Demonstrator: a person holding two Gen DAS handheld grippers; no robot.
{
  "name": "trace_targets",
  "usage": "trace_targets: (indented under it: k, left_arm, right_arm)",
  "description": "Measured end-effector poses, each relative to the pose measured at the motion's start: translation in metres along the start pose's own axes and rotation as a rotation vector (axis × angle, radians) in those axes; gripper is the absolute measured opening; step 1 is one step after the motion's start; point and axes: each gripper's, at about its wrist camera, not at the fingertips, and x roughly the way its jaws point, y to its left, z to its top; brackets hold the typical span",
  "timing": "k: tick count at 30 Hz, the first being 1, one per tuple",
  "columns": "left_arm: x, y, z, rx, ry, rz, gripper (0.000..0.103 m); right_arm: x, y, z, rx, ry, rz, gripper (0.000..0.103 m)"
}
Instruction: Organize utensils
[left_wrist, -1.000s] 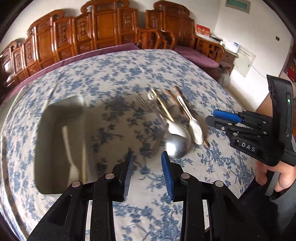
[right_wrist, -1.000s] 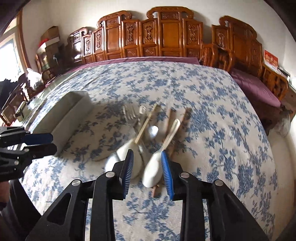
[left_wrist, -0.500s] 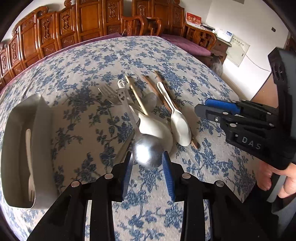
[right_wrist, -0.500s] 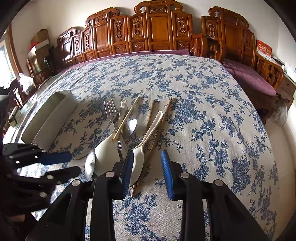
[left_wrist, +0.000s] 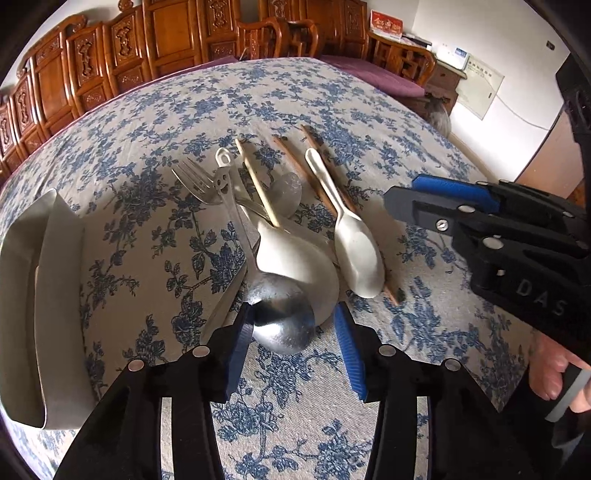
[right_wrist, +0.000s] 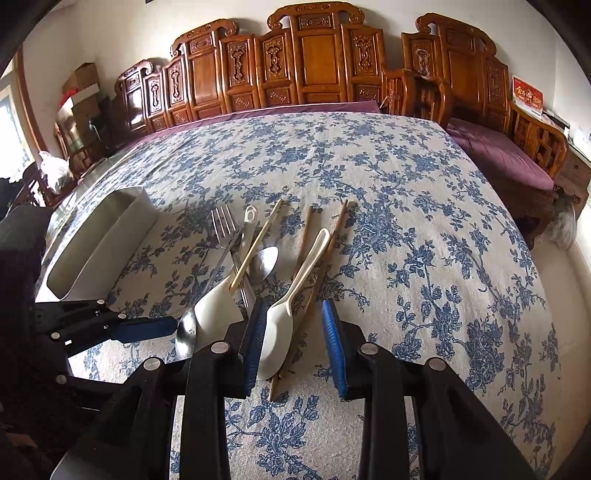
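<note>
Utensils lie heaped on the flowered cloth. My left gripper is low over the steel spoon. Its jaws are opening, with the spoon's bowl between them; the right pad stands clear of it. A big white spoon overlaps that bowl. My right gripper is open over the white ceramic spoon and a brown chopstick, its right pad well apart from them. The right gripper also shows in the left wrist view, and the left gripper in the right wrist view.
A white organizer tray stands at the left of the pile. A fork, a small steel spoon and a pale chopstick lie in the heap. Carved wooden chairs line the table's far edge.
My left gripper swung from the tray rightwards and down onto the pile, and its jaws widened around the steel spoon's bowl. The right gripper stayed about where it was.
</note>
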Motion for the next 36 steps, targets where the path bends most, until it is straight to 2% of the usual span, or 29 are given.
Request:
trace_targets:
  k: [4, 11, 18, 19, 20, 26, 30, 36]
  left_arm:
    - [0.005, 0.006, -0.003, -0.015, 0.02, 0.001, 0.043]
    - [0.0, 0.019, -0.007, -0.057, 0.017, -0.016, 0.032]
    - [-0.011, 0.03, -0.007, -0.064, -0.021, 0.017, 0.03]
    - [-0.012, 0.032, -0.006, -0.067, -0.026, 0.018, 0.029]
    - [-0.013, 0.033, -0.006, -0.069, -0.031, 0.019, 0.023]
    - [-0.012, 0.038, -0.004, -0.066, -0.038, 0.046, 0.022]
    - [-0.016, 0.036, -0.004, -0.05, -0.06, 0.092, 0.016]
    - [-0.018, 0.044, -0.004, -0.061, -0.056, 0.111, 0.014]
  right_arm:
    - [0.001, 0.0, 0.0, 0.002, 0.001, -0.003, 0.034]
    - [0.001, 0.0, 0.0, -0.003, 0.0, -0.003, 0.034]
    - [0.002, 0.001, 0.0, -0.005, 0.001, -0.006, 0.034]
    - [0.002, 0.002, 0.0, -0.007, 0.001, -0.007, 0.034]
    - [0.002, 0.002, 0.0, -0.008, 0.001, -0.007, 0.034]
    - [0.002, 0.003, -0.001, -0.01, 0.003, -0.006, 0.034]
    - [0.005, 0.003, -0.002, -0.014, 0.012, -0.006, 0.034]
    - [0.007, 0.006, -0.004, -0.019, 0.019, -0.008, 0.034]
